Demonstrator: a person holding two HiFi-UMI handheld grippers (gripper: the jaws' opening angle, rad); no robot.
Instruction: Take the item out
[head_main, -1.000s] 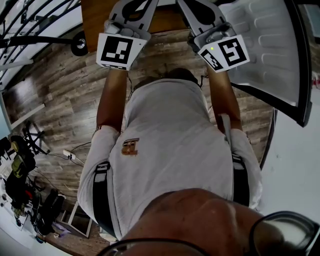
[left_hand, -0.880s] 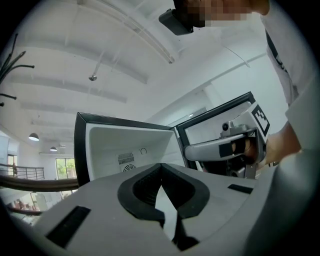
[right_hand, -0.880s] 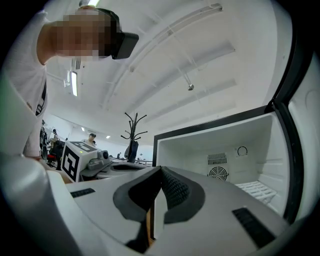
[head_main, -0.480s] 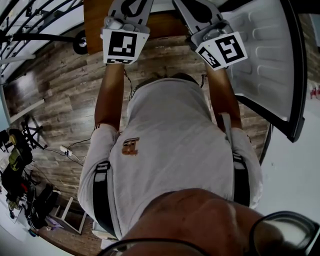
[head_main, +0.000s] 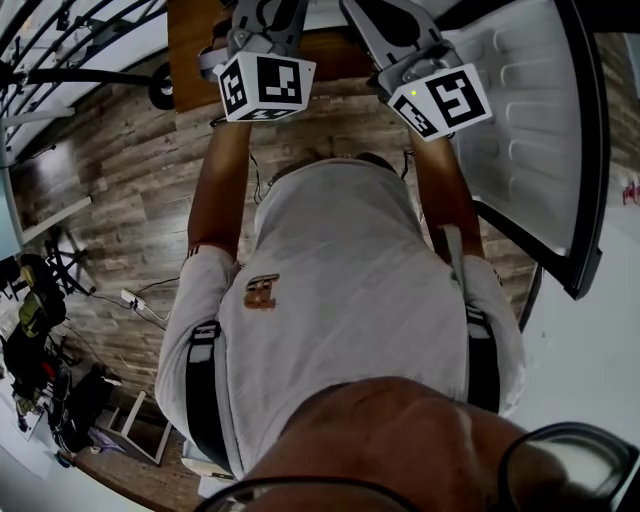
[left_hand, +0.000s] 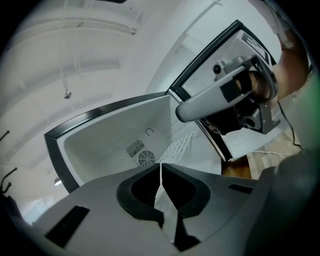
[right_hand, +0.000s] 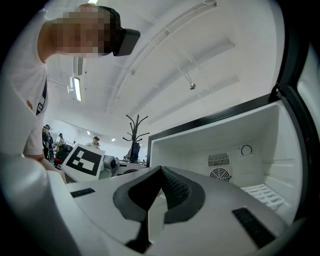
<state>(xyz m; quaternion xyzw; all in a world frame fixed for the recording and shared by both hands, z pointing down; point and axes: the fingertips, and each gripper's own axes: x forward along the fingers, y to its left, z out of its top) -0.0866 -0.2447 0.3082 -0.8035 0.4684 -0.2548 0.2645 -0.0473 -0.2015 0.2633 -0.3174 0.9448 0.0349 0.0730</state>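
Observation:
A small white fridge (right_hand: 235, 150) stands open in front of both grippers. Its white inside shows a round fan grille (right_hand: 220, 174), a dial (right_hand: 246, 150) and a wire shelf (right_hand: 262, 195); no item shows in it. My left gripper (left_hand: 161, 167) is shut with nothing between its jaws and points into the fridge cavity (left_hand: 115, 140). My right gripper (right_hand: 161, 171) is also shut and holds nothing. In the head view their marker cubes, left (head_main: 265, 85) and right (head_main: 445, 100), are held out side by side, with the jaw tips out of frame.
The fridge door (head_main: 530, 110) hangs open to my right, its dark edge close to the right arm. A brown wooden panel (head_main: 195, 50) is ahead on the left. A coat stand (right_hand: 132, 130) and people stand far off. Cables lie on the wood floor (head_main: 110, 190).
The left gripper has turned and shifted a little to the right and forward, so a second face of its marker cube now shows. The right gripper has hardly moved.

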